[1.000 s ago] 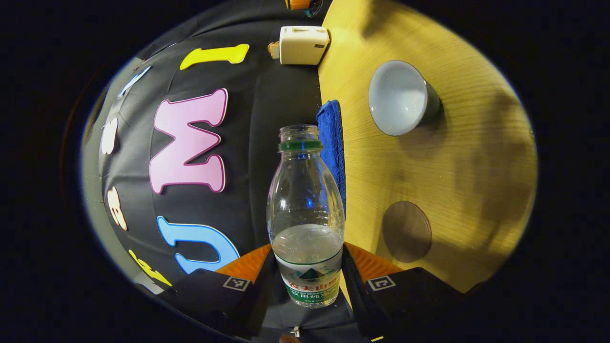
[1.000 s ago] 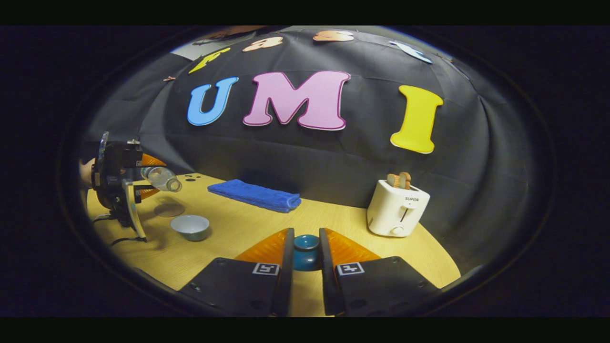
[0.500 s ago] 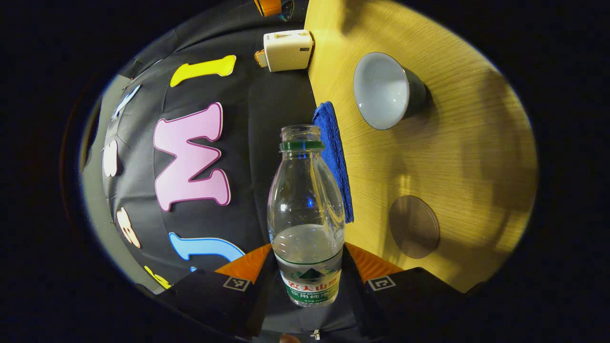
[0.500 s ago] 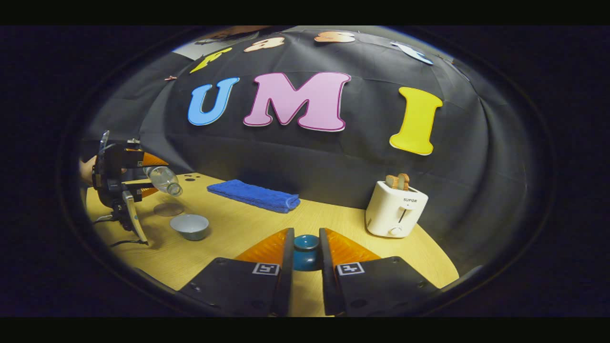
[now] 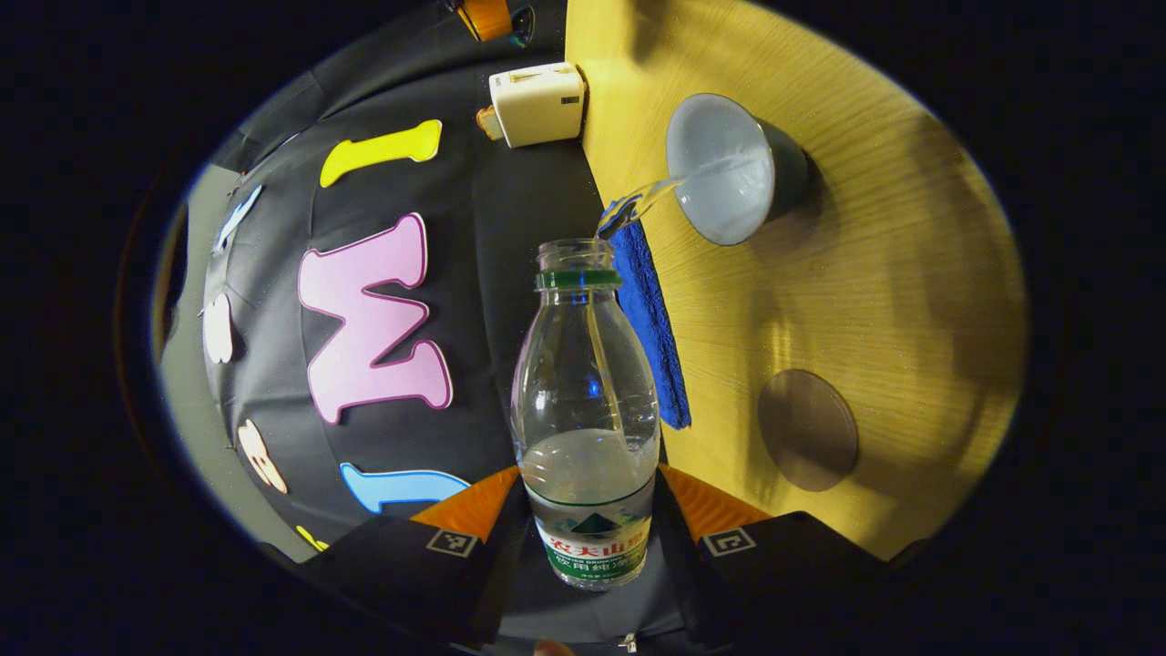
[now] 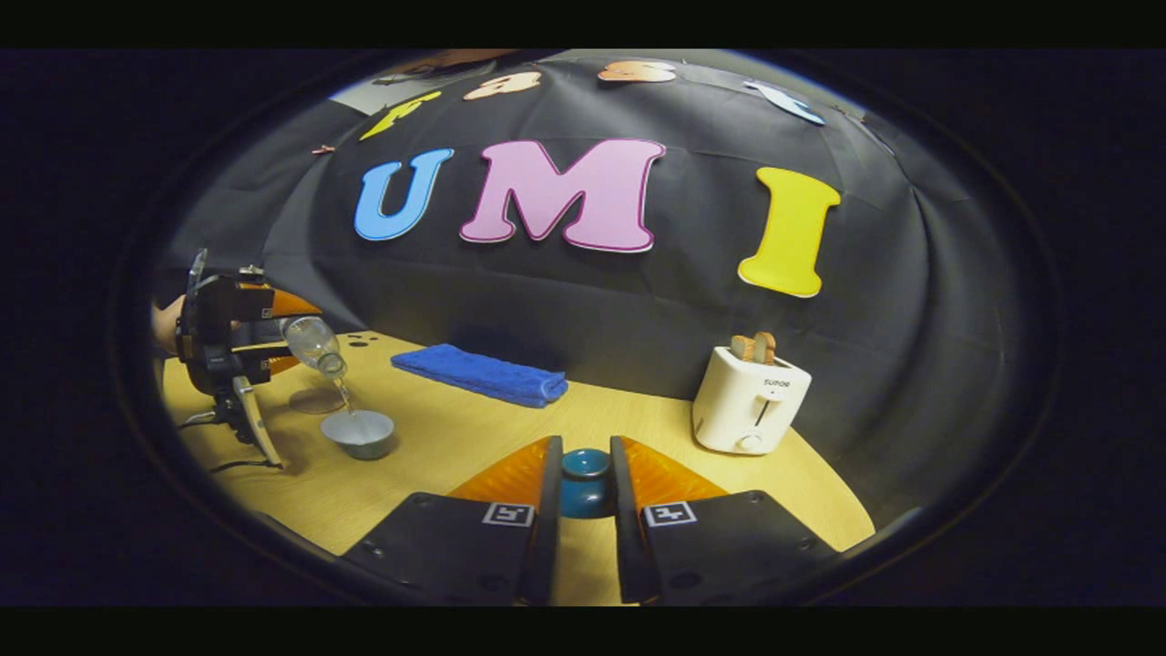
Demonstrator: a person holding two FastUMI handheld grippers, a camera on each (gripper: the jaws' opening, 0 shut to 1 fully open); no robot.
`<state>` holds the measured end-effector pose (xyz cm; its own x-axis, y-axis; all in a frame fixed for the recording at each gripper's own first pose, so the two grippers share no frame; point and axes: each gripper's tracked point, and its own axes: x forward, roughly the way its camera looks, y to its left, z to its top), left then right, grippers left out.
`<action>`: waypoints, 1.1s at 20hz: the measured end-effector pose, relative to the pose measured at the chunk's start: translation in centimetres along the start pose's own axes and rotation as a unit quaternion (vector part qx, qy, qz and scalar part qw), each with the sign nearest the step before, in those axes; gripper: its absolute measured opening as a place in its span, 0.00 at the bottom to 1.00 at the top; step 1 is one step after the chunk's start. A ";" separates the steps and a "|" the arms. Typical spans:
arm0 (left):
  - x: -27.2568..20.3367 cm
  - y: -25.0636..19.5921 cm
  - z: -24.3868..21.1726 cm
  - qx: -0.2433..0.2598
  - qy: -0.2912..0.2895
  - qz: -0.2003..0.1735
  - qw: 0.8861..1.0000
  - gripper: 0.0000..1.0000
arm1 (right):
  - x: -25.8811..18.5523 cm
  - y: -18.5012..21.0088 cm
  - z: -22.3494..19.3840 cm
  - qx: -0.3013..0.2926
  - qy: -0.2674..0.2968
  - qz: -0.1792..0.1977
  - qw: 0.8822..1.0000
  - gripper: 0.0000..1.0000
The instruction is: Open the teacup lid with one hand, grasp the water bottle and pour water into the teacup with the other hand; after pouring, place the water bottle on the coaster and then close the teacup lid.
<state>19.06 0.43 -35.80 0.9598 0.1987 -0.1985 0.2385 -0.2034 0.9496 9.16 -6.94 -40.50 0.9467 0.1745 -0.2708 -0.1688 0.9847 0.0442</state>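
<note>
My left gripper is shut on a clear water bottle, uncapped and tipped over. A thin stream of water runs from its mouth into the open pale teacup on the wooden table. The round brown coaster lies bare beside the cup. In the right gripper view the left gripper holds the tilted bottle above the teacup at far left. My right gripper is shut on the dark blue teacup lid, held above the table's front.
A folded blue towel lies along the table's back edge by the black cloth wall. A white toaster with bread slices stands at the right. A cable trails under the left gripper. A hand holds that gripper.
The bottle has tipped further toward the teacup and water now streams out of it into the cup. My right gripper keeps the lid almost still.
</note>
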 end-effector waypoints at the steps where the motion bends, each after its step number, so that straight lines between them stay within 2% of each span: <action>1: 0.1 0.0 0.0 0.004 0.001 0.001 1.000 0.74 | 0.0 0.0 0.1 0.001 0.000 0.000 1.000 0.34; 2: 0.1 0.0 -0.1 0.005 0.001 0.001 1.000 0.74 | -0.1 0.0 0.0 0.001 0.000 0.000 1.000 0.29; 3: 0.1 -0.1 -0.2 0.005 0.001 0.002 1.000 0.74 | -0.2 -0.1 -0.1 0.000 0.000 0.000 1.000 0.34; 6: 0.2 0.1 -0.1 0.011 0.000 0.005 1.000 0.74 | -0.1 0.1 -0.1 -0.001 0.001 0.002 1.000 0.34; 7: 0.3 0.1 0.0 0.014 -0.002 0.005 1.000 0.74 | -0.2 0.1 -0.1 0.000 0.001 0.003 1.000 0.29; 8: 0.2 0.1 -0.1 0.016 -0.003 0.004 1.000 0.74 | -0.1 0.2 -0.1 0.000 0.001 0.004 1.000 0.34; 9: 0.2 0.0 0.0 0.020 -0.004 0.005 1.000 0.74 | -0.1 0.4 0.0 -0.001 0.001 0.006 1.000 0.34; 10: 0.3 0.2 -0.1 0.026 -0.005 0.007 1.000 0.75 | -0.2 0.5 0.0 -0.002 0.000 0.007 1.000 0.29; 11: 0.4 0.3 -0.1 0.030 -0.005 0.008 0.999 0.75 | -0.2 0.5 0.0 -0.004 -0.001 0.008 1.000 0.34; 13: 0.4 0.5 -0.3 0.036 -0.006 0.011 0.999 0.75 | -0.1 0.6 0.1 -0.006 -0.003 0.008 1.000 0.34; 14: 0.4 0.6 -0.4 0.041 -0.006 0.015 0.999 0.75 | -0.1 0.7 0.2 -0.007 -0.003 0.008 1.000 0.29; 15: 0.5 0.8 -0.4 0.045 -0.008 0.019 0.999 0.75 | -0.1 0.6 0.1 -0.007 -0.003 0.007 1.000 0.34; 17: 0.6 1.2 -0.4 0.049 -0.013 0.028 0.998 0.75 | -0.1 0.7 0.3 -0.007 -0.003 0.009 1.000 0.34; 18: 0.7 1.4 -0.4 0.051 -0.015 0.032 0.998 0.75 | -0.1 0.8 0.2 -0.006 -0.003 0.010 1.000 0.29; 21: 0.8 1.8 -0.3 0.066 -0.023 0.042 0.997 0.75 | -0.1 0.8 0.2 -0.006 -0.004 0.010 1.000 0.29; 22: 0.9 2.0 -0.2 0.073 -0.026 0.047 0.996 0.75 | 0.0 0.8 0.3 -0.007 -0.005 0.009 1.000 0.34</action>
<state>20.34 0.40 -33.98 0.9842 0.1239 -0.1265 0.1631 -0.3567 0.9199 9.08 -6.16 -40.15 0.9463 0.1914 -0.2606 -0.1885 0.9814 0.0360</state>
